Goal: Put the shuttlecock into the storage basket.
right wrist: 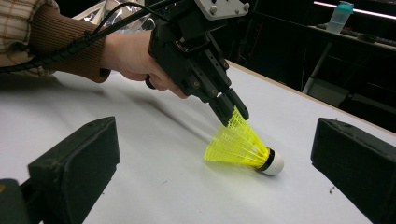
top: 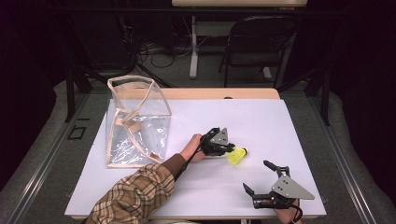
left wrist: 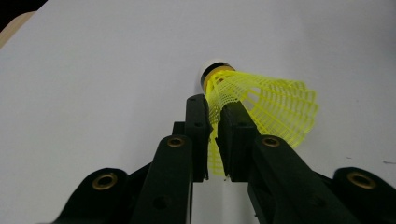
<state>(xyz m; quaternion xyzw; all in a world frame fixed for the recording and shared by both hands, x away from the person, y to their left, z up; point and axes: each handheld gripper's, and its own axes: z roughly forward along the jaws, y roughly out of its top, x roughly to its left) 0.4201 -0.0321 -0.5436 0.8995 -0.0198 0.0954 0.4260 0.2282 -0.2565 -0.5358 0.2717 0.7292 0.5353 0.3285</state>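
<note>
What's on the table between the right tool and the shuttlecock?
Nothing: bare white table lies between the open right tool and the shuttlecock, as the right gripper view shows.

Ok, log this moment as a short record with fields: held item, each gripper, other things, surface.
held item: yellow shuttlecock, its cork end on the table, pinched at the skirt rim
left gripper: shut on the skirt mesh
right gripper: open, jaws wide apart, holding nothing, near the front edge
other things: clear plastic bag, standing open at the left
surface: white table
</note>
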